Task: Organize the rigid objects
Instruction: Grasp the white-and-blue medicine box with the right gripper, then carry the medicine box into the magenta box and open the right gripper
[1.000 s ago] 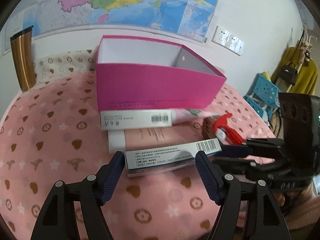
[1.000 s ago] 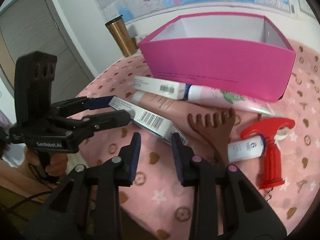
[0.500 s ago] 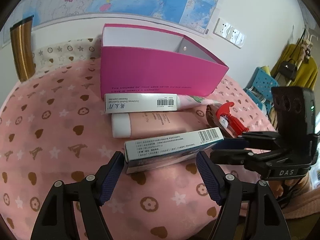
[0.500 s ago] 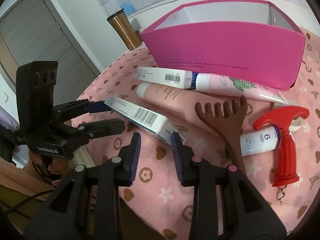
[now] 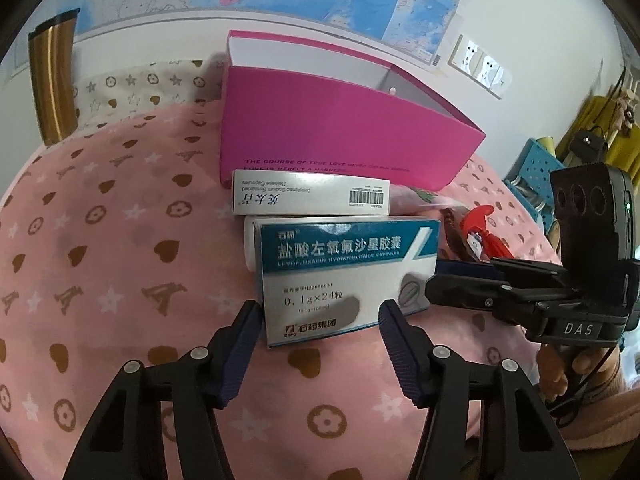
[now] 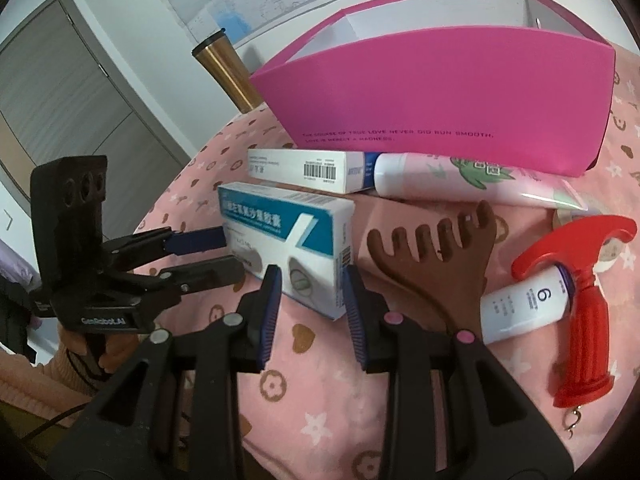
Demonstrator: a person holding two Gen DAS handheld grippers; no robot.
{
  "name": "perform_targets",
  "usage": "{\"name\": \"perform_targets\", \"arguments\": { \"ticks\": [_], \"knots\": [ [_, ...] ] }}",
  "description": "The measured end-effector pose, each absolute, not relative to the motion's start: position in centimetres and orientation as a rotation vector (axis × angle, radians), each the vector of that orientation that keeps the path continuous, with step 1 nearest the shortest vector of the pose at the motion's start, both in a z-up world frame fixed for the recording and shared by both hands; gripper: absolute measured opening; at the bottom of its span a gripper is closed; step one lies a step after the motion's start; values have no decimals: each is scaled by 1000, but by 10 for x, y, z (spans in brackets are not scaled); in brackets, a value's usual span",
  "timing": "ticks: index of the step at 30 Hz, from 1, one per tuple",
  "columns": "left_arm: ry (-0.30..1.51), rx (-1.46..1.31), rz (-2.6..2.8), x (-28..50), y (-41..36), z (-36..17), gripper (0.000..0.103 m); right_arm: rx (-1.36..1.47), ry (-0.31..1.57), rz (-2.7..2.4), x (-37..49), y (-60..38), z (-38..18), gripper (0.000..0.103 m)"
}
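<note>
Magenta box (image 6: 460,92): interior shows only bare white walls; nothing visibly stowed. Blue-and-white medicine carton (image 5: 344,276): on edge on the pink cloth (image 5: 100,280), between both grippers. Left gripper (image 5: 320,328): spread, flanking carton's ends. Right gripper (image 6: 312,296): straddling its end; contact undeterminable. Remaining loose: second carton (image 6: 304,168), tube (image 6: 460,180), wooden scratcher (image 6: 440,256), red corkscrew (image 6: 580,300). Task judged barely begun.

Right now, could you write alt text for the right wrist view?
The right gripper straddles one end of a blue-and-white medicine box on a pink cloth, the left gripper at its other end. Behind stands an open magenta box.
</note>
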State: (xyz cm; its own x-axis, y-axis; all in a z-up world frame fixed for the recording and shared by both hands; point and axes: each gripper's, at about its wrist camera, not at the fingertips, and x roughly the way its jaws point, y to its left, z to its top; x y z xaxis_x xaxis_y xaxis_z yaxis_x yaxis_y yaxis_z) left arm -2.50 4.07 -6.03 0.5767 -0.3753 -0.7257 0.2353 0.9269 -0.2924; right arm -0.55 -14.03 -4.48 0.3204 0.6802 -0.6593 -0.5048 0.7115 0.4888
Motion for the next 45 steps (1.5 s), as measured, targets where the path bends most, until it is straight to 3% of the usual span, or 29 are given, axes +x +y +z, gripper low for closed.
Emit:
{"name": "perform_targets", "arguments": {
  "ticks": [27, 45],
  "knots": [
    [653, -147, -381, -20, 38, 27, 63, 197, 783, 837, -1, -161, 35, 35],
    [605, -85, -366, 57, 33, 50, 63, 195, 694, 806, 65, -163, 66, 35]
  ]
}}
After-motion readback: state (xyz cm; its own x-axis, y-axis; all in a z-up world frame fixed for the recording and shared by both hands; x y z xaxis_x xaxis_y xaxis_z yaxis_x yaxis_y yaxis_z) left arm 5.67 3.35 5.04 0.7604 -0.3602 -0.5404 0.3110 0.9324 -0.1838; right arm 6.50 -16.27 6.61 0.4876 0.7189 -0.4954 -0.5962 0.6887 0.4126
